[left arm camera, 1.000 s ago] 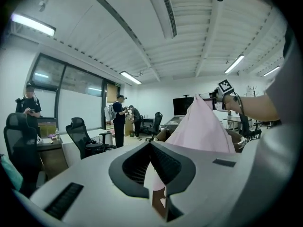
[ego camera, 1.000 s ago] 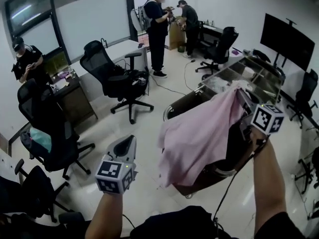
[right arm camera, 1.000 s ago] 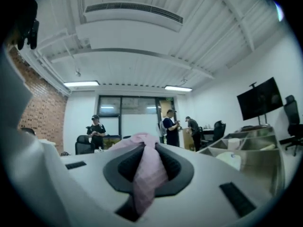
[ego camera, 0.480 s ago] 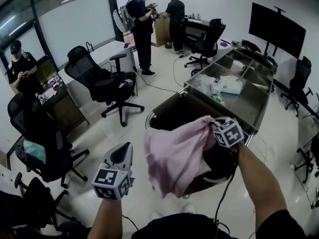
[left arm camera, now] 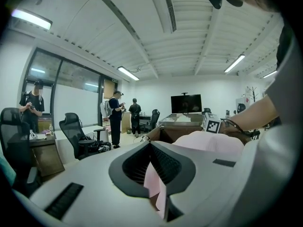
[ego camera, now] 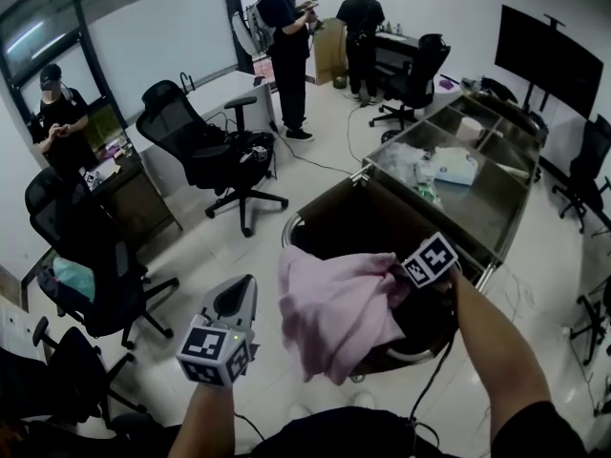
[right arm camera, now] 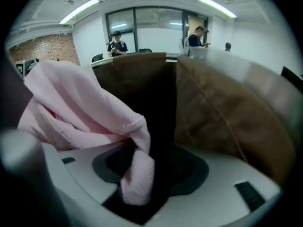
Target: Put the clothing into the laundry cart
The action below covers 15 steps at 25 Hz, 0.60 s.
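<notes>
Pink cotton garment [ego camera: 334,318] droops from the right claw [right arm camera: 142,183], jaws just eased apart round one fold, straight over the brown fabric laundry cart [ego camera: 329,219], near rim.

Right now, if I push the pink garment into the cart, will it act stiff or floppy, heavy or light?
Probably floppy: the pink garment sags in soft folds across the laundry cart rim. Likely light: the cloth looks thin. It may catch on the rim instead of sliding in.
</notes>
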Each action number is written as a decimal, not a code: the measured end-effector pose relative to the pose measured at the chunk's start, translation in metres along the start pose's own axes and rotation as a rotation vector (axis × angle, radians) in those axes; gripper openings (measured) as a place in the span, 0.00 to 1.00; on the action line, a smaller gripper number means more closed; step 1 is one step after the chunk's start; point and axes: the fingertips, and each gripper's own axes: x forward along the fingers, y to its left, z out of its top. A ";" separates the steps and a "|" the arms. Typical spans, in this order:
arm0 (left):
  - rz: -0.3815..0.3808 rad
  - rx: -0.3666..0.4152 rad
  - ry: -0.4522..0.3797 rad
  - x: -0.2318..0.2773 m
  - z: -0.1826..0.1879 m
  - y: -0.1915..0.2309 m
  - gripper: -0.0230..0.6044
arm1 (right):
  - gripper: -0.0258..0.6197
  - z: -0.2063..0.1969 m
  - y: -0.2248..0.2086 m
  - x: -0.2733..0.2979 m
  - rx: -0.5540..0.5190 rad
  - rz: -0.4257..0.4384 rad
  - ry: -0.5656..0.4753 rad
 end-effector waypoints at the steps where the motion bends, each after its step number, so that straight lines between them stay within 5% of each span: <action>1: -0.001 -0.001 0.004 0.001 -0.001 -0.001 0.04 | 0.47 -0.002 0.004 0.002 -0.008 0.015 0.007; 7: -0.012 0.015 0.018 0.008 -0.001 -0.008 0.04 | 0.52 0.011 -0.010 -0.013 -0.030 -0.071 -0.060; 15: -0.042 0.016 0.018 0.012 -0.003 -0.018 0.04 | 0.50 0.043 0.009 -0.060 0.091 -0.004 -0.313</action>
